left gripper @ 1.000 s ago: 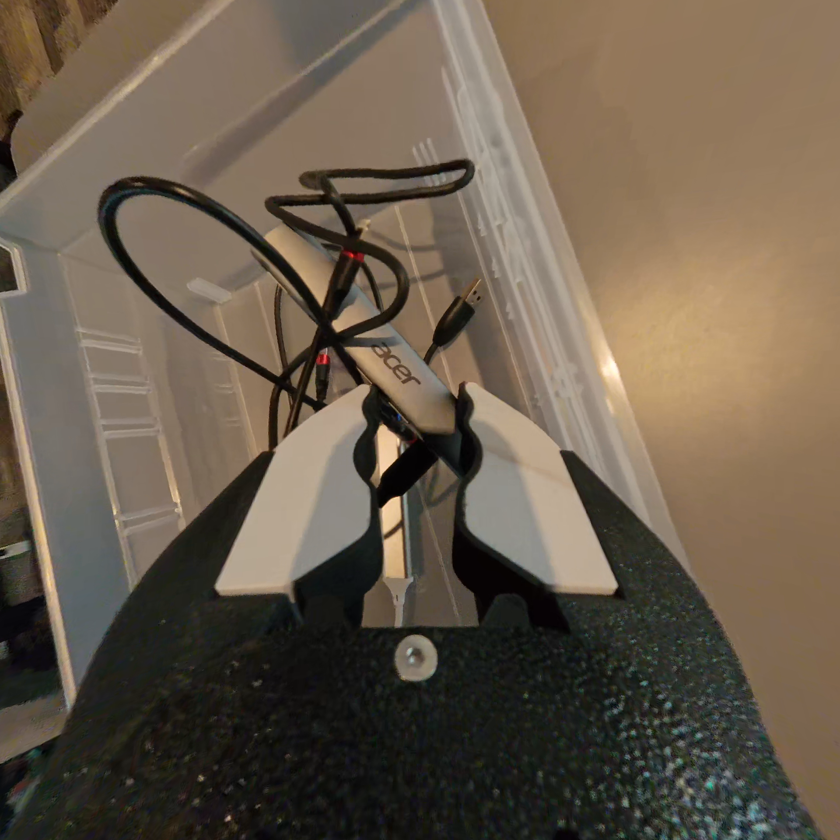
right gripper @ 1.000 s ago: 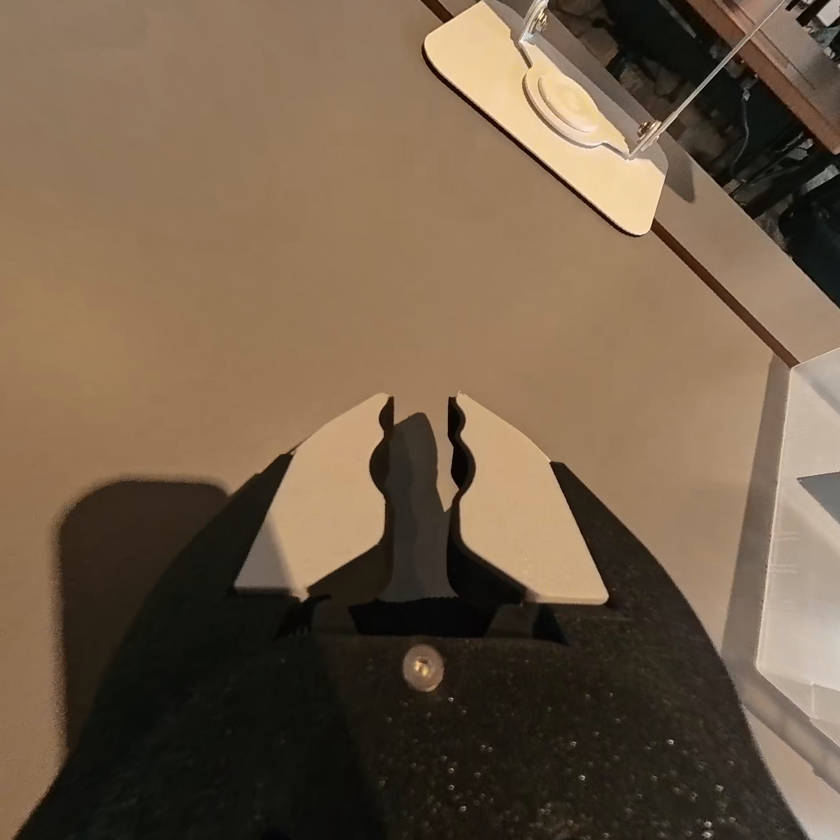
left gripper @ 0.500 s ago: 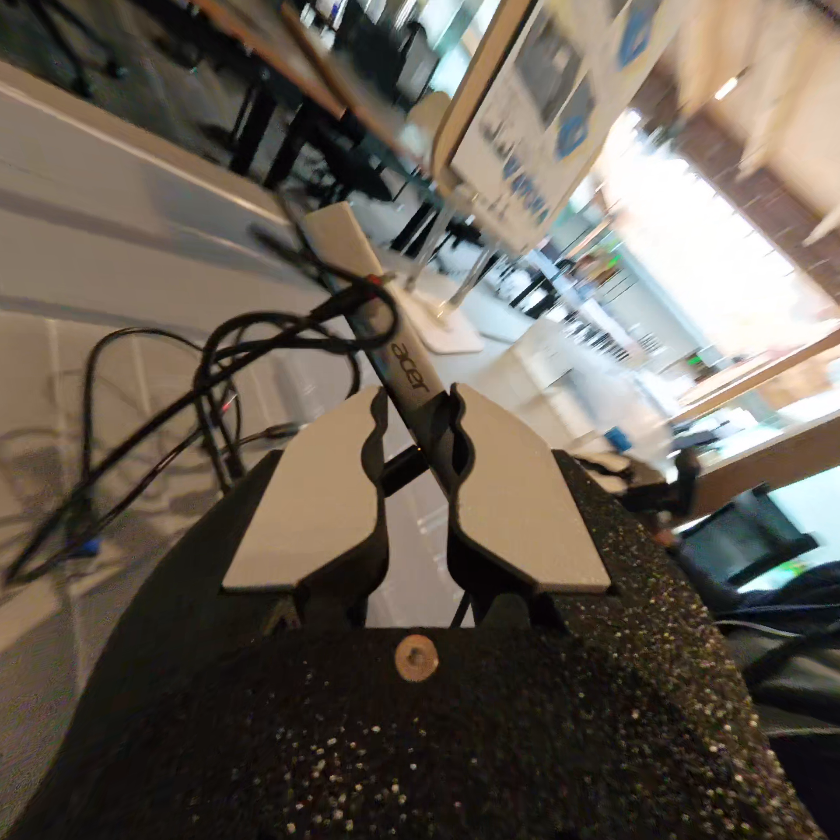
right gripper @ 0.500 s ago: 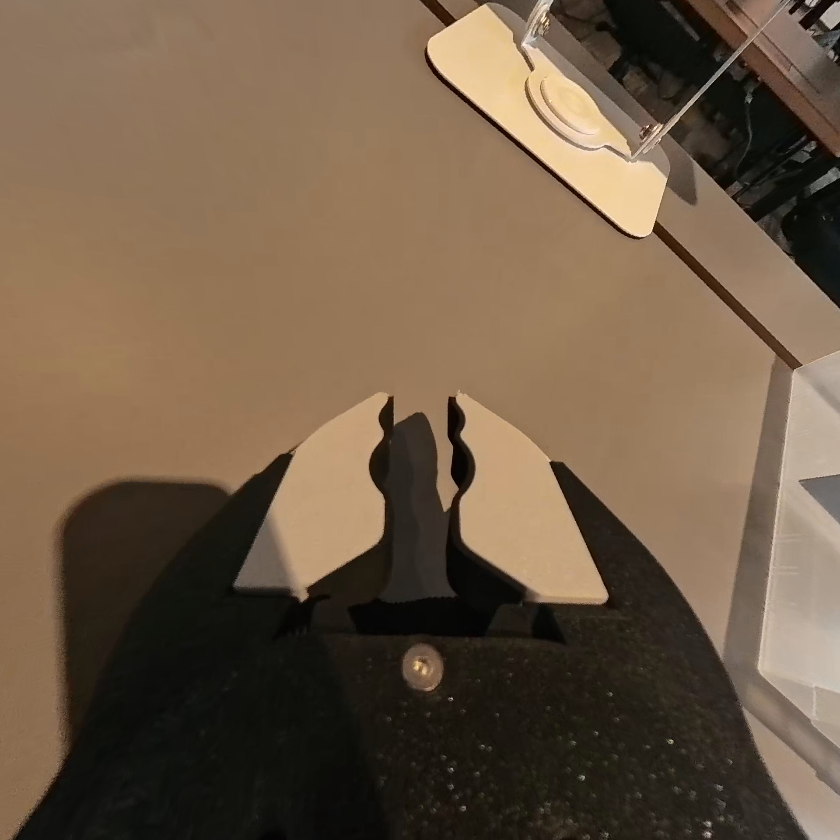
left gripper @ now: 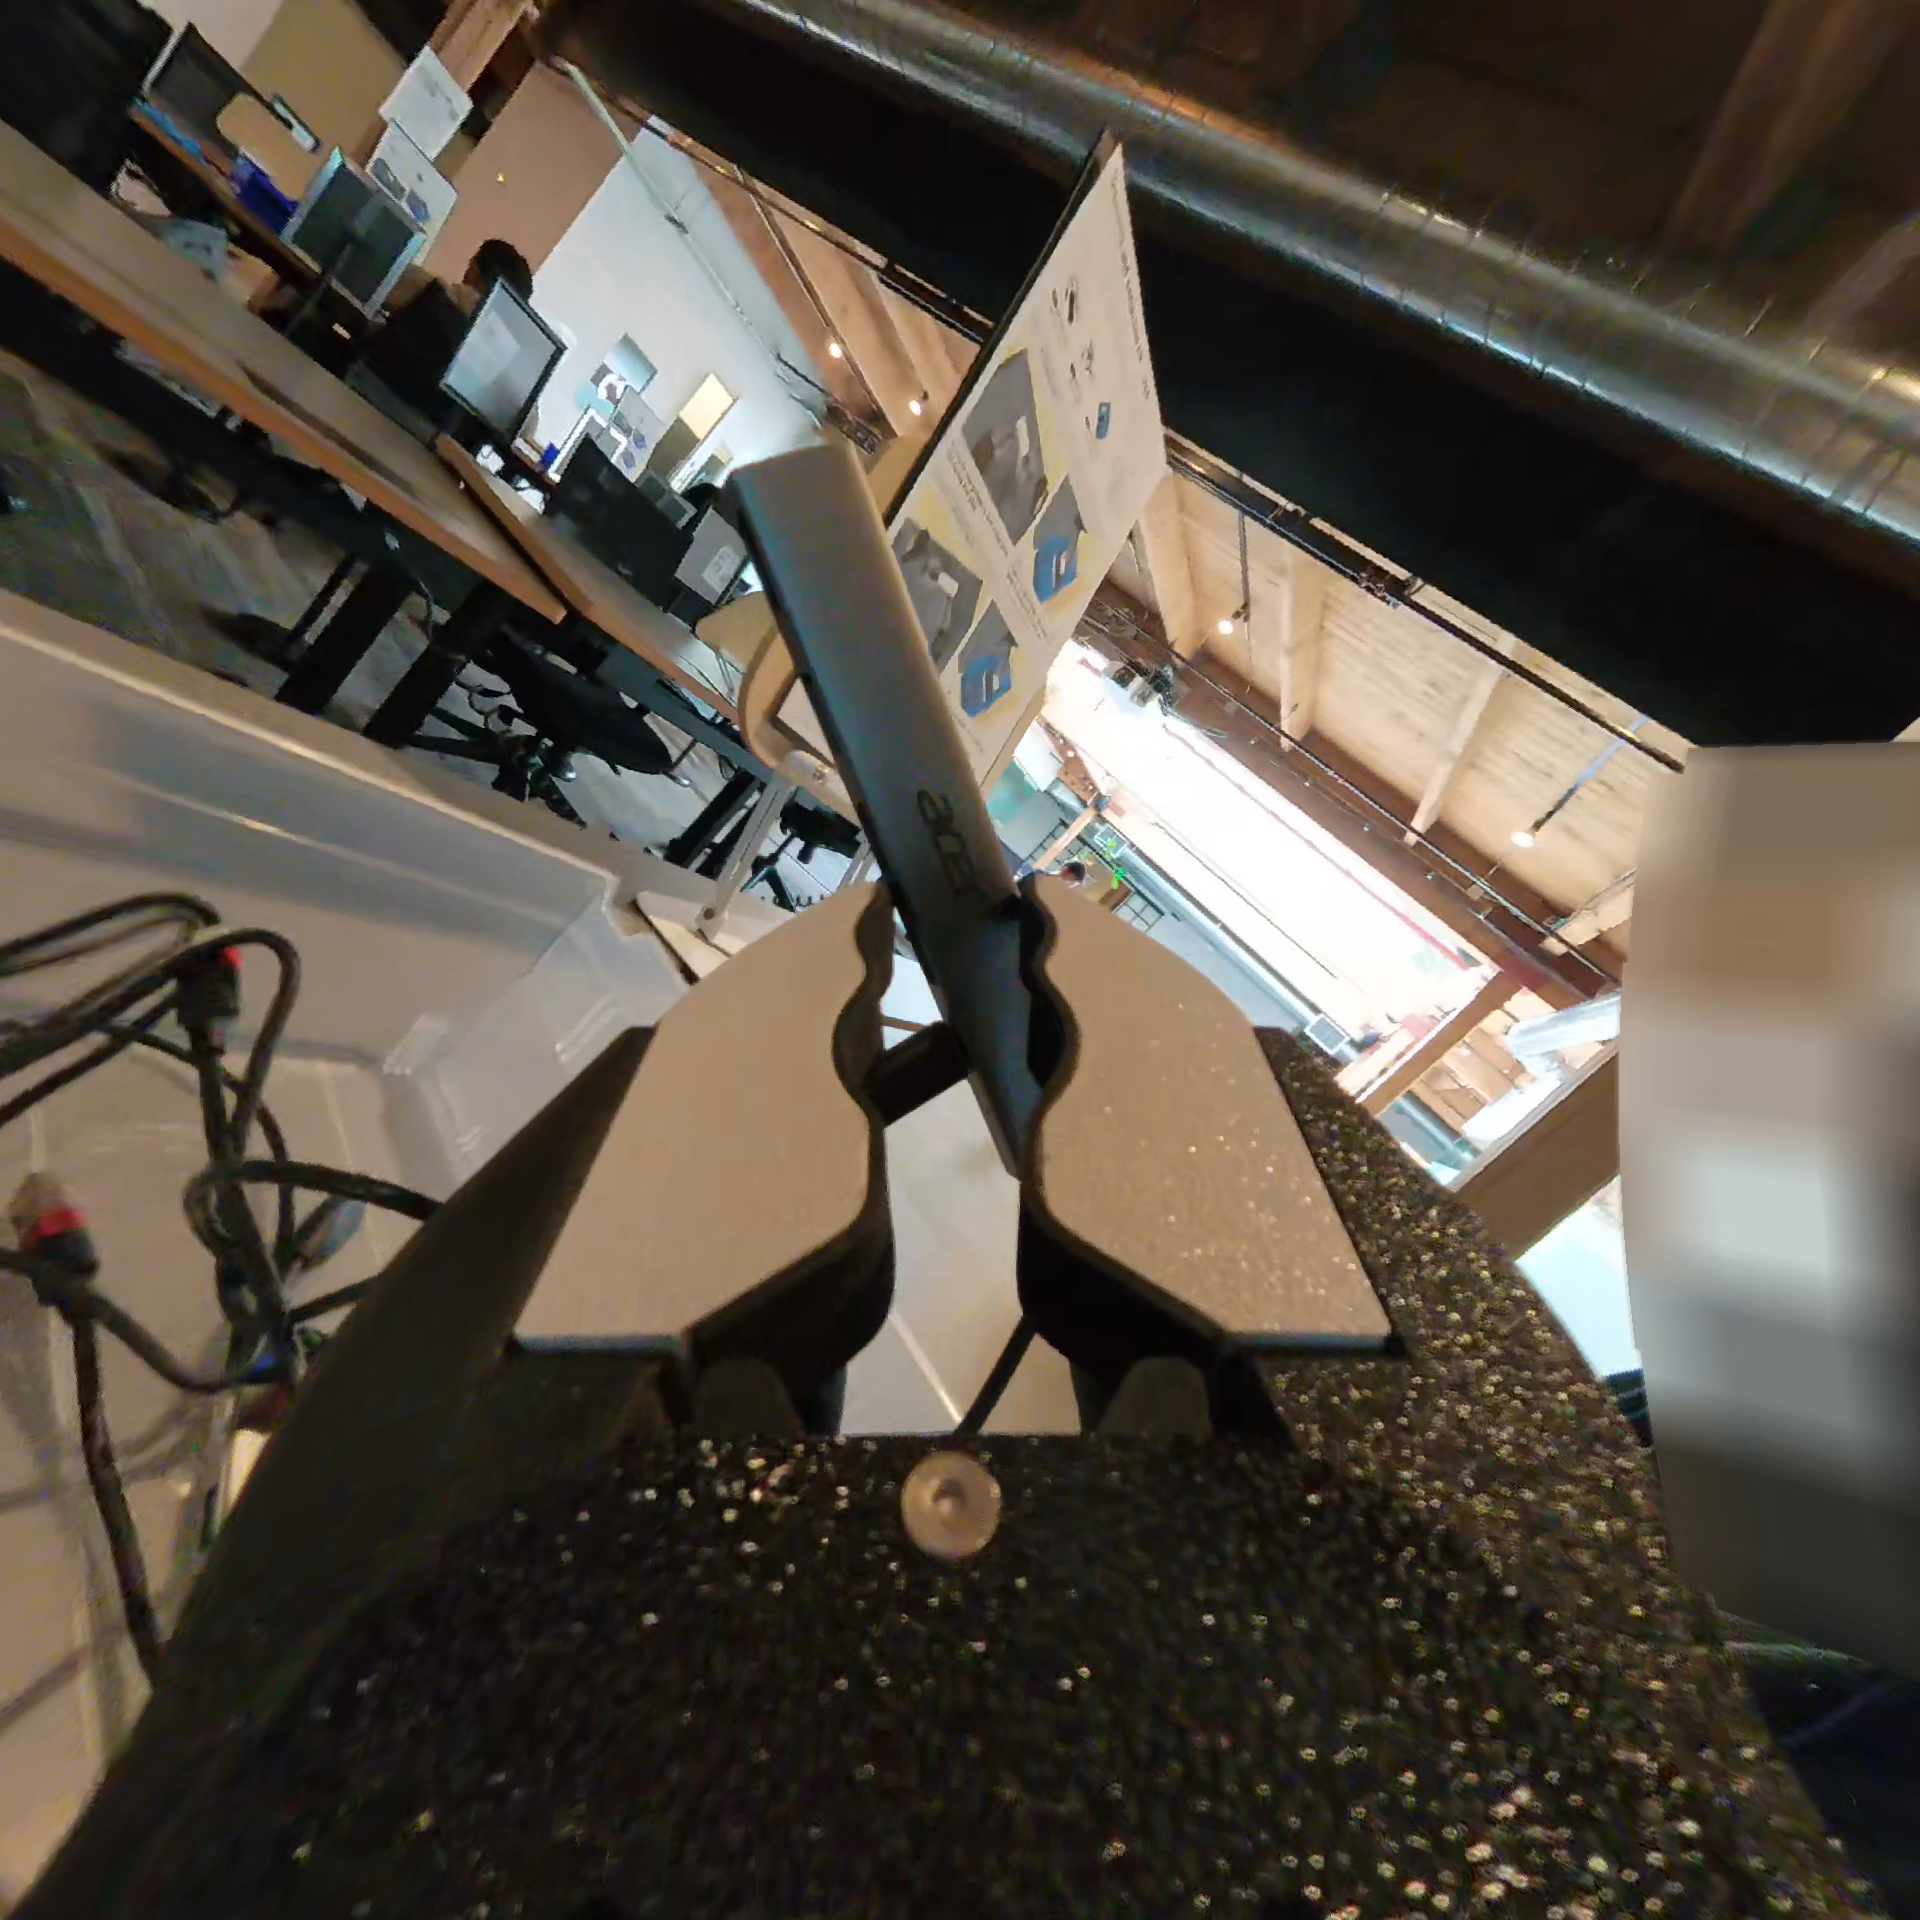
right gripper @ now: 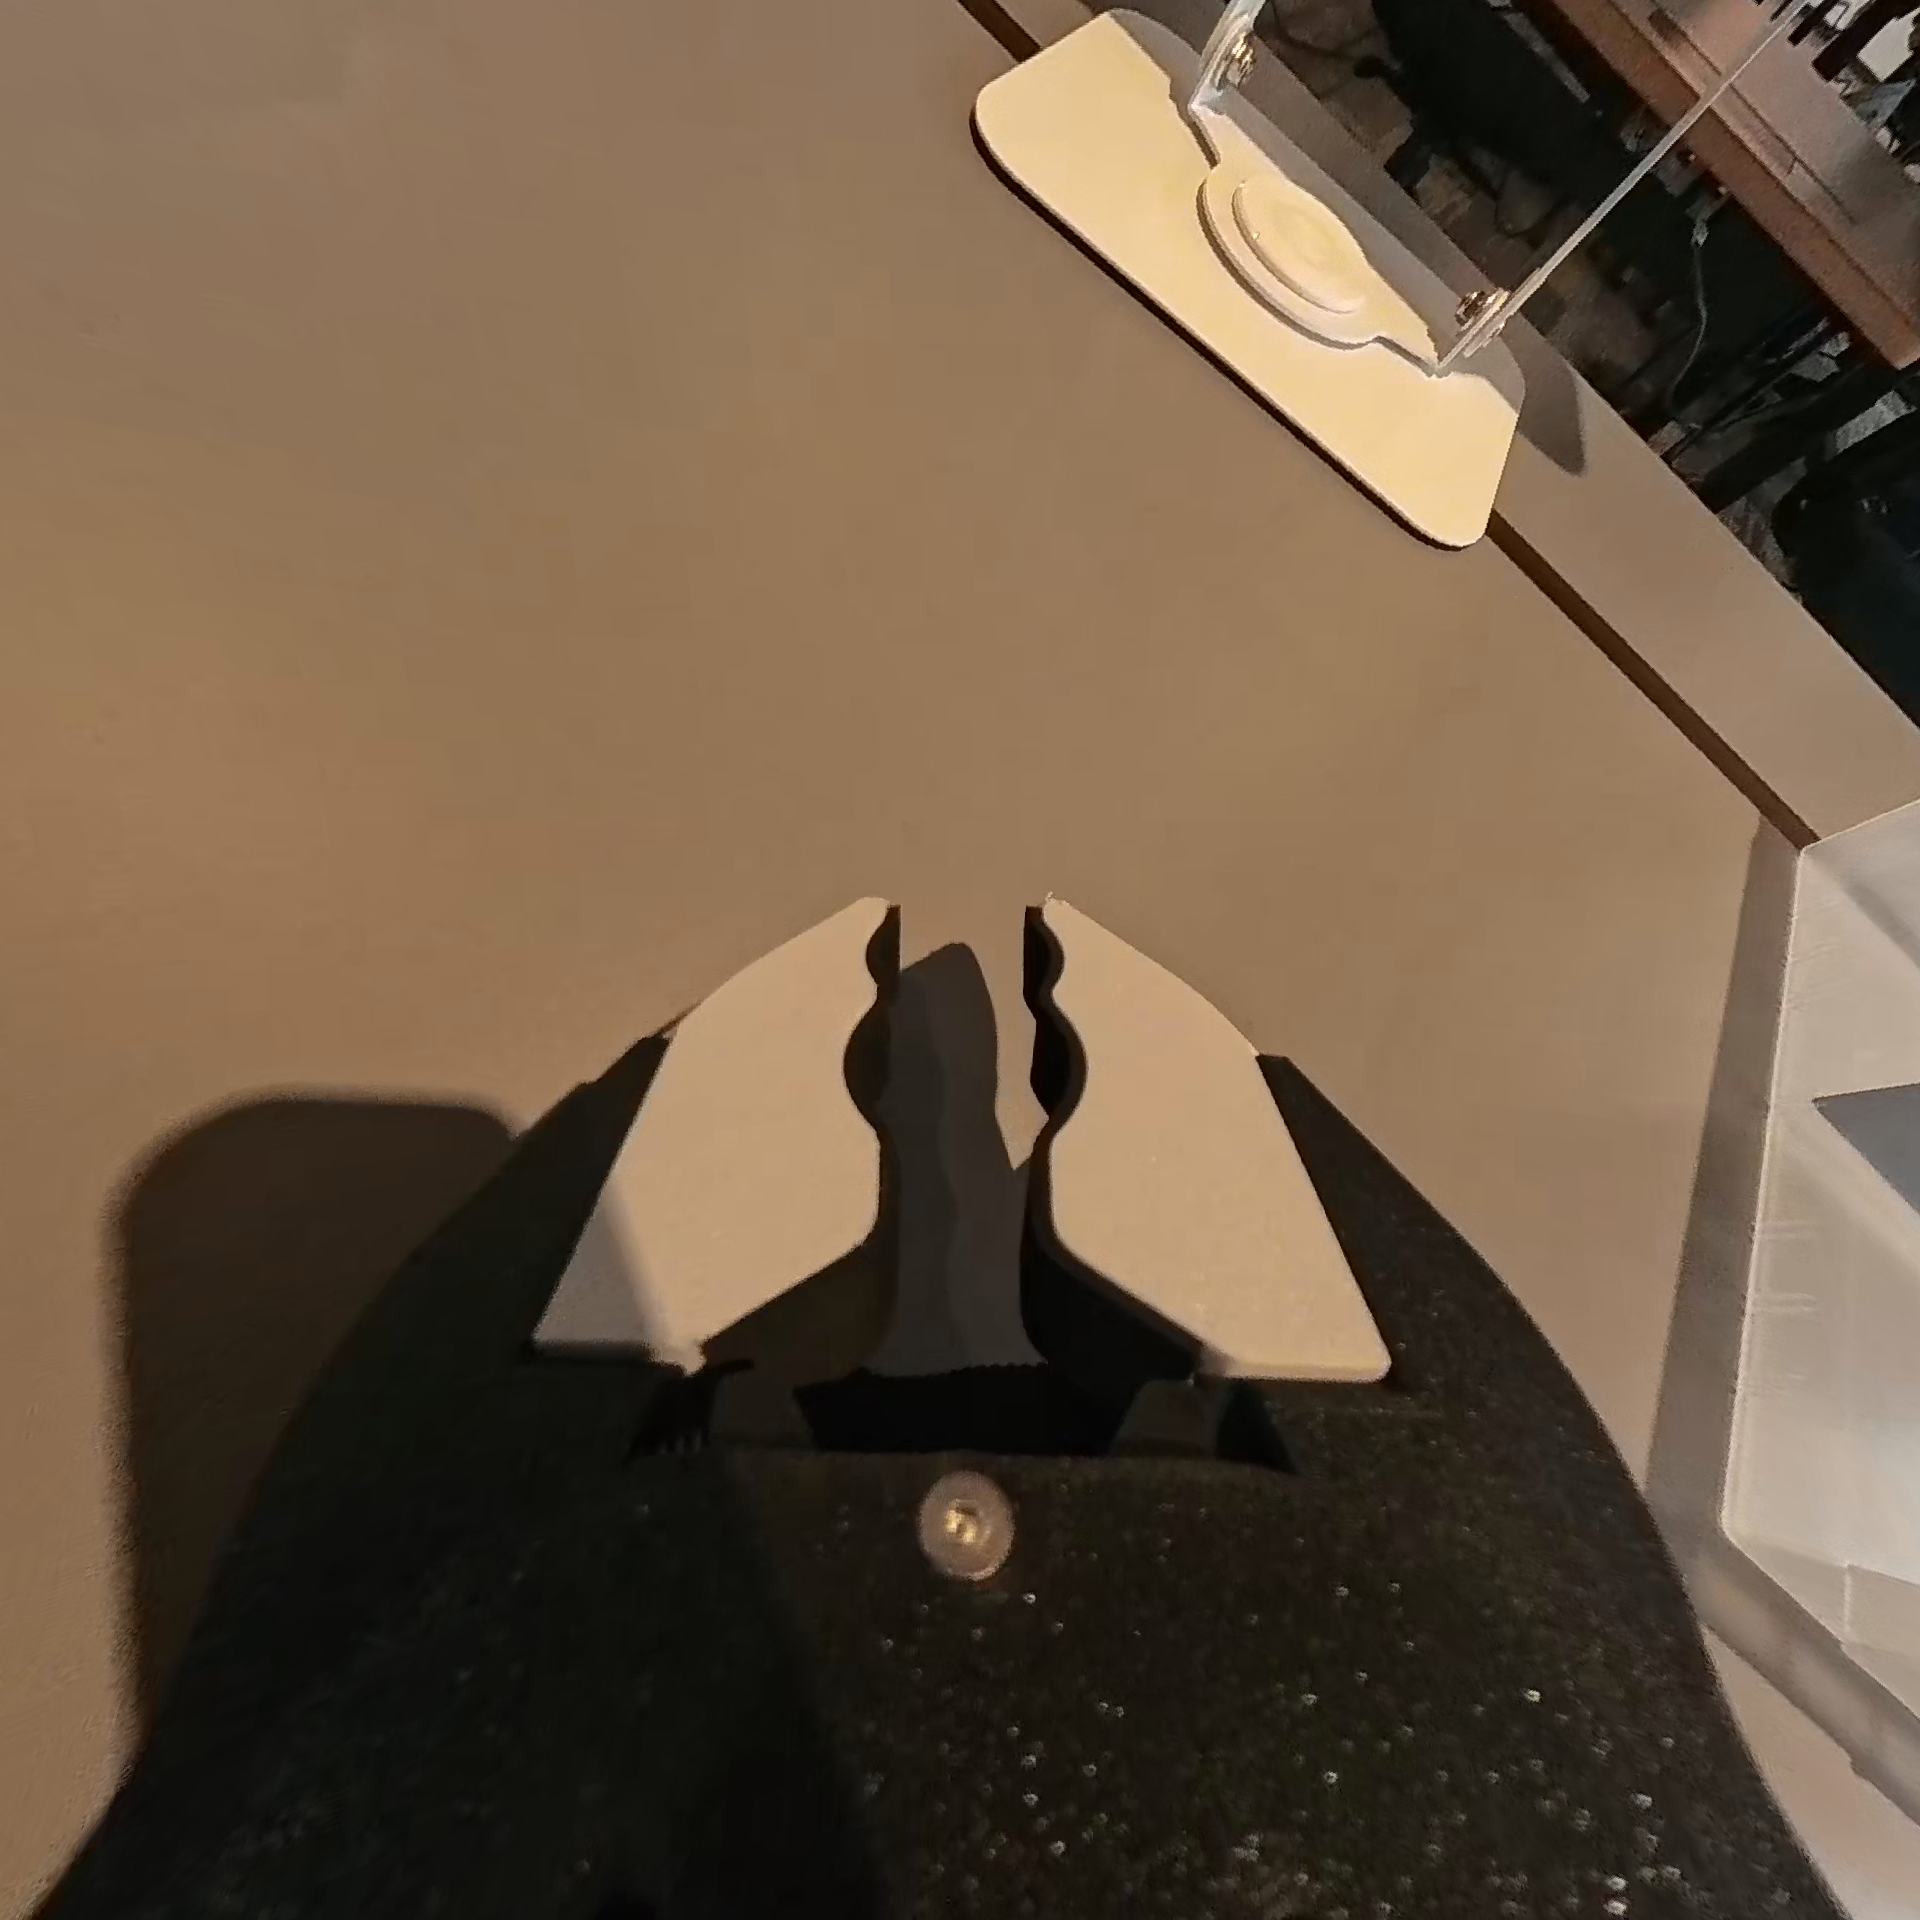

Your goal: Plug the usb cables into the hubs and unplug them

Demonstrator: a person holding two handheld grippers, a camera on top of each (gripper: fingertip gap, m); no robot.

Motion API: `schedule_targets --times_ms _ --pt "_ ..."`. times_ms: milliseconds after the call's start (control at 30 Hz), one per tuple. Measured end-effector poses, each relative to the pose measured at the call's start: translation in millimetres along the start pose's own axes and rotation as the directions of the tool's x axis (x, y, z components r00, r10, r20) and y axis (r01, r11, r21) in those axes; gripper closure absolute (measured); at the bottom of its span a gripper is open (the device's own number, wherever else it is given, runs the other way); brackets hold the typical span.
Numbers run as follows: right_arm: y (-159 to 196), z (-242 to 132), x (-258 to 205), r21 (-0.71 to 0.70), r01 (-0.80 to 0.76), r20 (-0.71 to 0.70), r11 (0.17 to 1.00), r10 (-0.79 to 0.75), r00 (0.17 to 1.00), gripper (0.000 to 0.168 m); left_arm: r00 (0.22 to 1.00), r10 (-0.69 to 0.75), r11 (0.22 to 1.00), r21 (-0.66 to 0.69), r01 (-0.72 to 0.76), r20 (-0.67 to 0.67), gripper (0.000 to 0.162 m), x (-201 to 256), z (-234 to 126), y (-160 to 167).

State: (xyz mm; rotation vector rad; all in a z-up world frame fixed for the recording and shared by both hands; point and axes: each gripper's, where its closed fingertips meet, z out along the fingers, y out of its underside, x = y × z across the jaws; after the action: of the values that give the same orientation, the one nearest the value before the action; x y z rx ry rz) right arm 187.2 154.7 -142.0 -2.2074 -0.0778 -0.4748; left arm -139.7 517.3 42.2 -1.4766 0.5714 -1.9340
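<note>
While held up in the air: the hub (left gripper: 894, 717), a slim grey bar, sticks up and away from the left gripper (left gripper: 958, 914), tilted a little to the left, clear of the clear plastic bin (left gripper: 312, 831).
Left gripper: clamped on the hub's near end, both grey fingers (left gripper: 1174, 1143) pressing its sides; a short black stub juts from the hub between them.
Right gripper: jaws (right gripper: 961, 914) a little apart and holding nothing, hovering low over the bare brown bench (right gripper: 520, 468).
Cables: a tangle of black usb cables (left gripper: 223, 1091) with red-collared plugs lies in the bin at lower left, none of them seen plugged into the raised hub.
Bench far edge: a pale flat base with a clear acrylic stand (right gripper: 1299, 239) sits near it; a corner of the bin (right gripper: 1849, 1195) shows at the bench's right side.
How the hub will handle: likely light and rigid, with smooth sides that could slip or pivot in a narrow end grip, so a push on a plug may lever it.
Where to hold: probably better across the long sides nearer the middle, leaving the port side open; which face carries the ports cannot be told here.
How the cables will handle: limp and prone to snag; best taken on the stiff plug body just behind the collar, not on the cord.
Step in hand: seemingly carrying the hub over to the bench, nothing plugged yet.
</note>
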Motion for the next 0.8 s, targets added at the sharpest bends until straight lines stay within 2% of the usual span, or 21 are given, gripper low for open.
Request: schedule_targets --times_ms 333,500,633,800 --pt "0.6 1.2 -0.4 -0.011 0.021 -0.016 1.0 -0.021 1.0 0.146 0.992 0.117 0.992 0.052 -0.115 -0.036 0.14 40.7 0.9 -15.7" --pt "0.6 2.0 -1.4 -0.017 0.038 -0.022 0.999 -0.038 0.999 0.146 0.99 0.123 0.992 -0.026 -0.121 0.074 0.141 10.4 3.0 -3.4" --pt "0.4 1.7 -1.5 -0.014 0.031 -0.015 0.999 -0.032 0.999 0.146 0.957 0.208 0.974 -0.136 -0.183 0.2 0.152 -19.9 8.3 12.0" --pt "-0.1 0.9 -2.7 -0.007 0.031 -0.006 0.999 -0.031 1.0 0.146 0.943 0.218 0.959 -0.237 -0.158 0.251 0.153 -52.0 20.6 37.2"
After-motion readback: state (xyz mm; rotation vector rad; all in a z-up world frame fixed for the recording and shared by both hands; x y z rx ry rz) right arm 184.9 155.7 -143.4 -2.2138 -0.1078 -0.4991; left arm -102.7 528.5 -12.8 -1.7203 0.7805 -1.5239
